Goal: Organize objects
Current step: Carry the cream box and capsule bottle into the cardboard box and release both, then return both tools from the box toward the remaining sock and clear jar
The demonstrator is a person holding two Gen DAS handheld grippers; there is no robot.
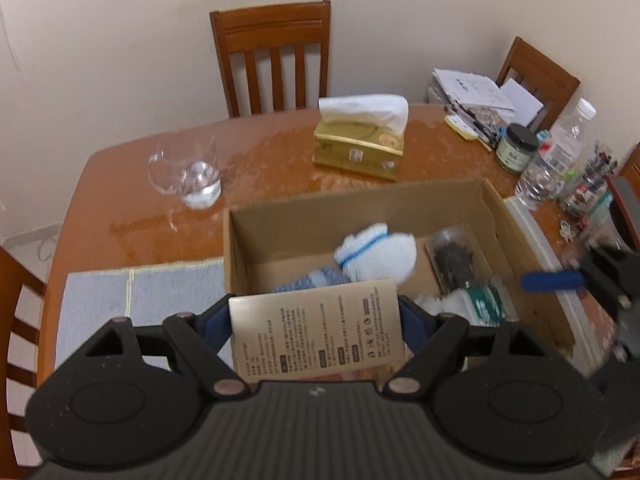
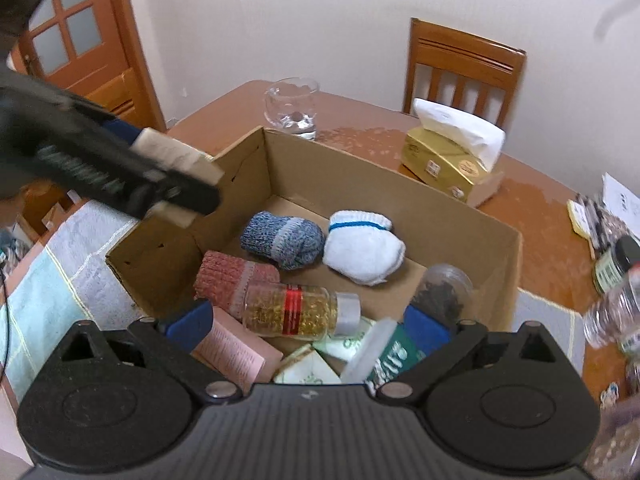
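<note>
Socks (image 2: 362, 250) show fully only from the empty, spread right gripper (image 2: 308, 324); left gripper (image 1: 314, 320) clamps a beige box (image 1: 316, 330).

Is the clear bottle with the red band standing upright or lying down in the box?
Lying down. The clear bottle with the red band rests on its side inside the brown cardboard box, cap pointing right.

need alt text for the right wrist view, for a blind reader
The open right gripper hovers over an open brown cardboard box holding three rolled sock pairs, a clear bottle of golden capsules and small packets. At upper left, the left gripper grips a beige carton over the box's edge, on a wooden table.
</note>
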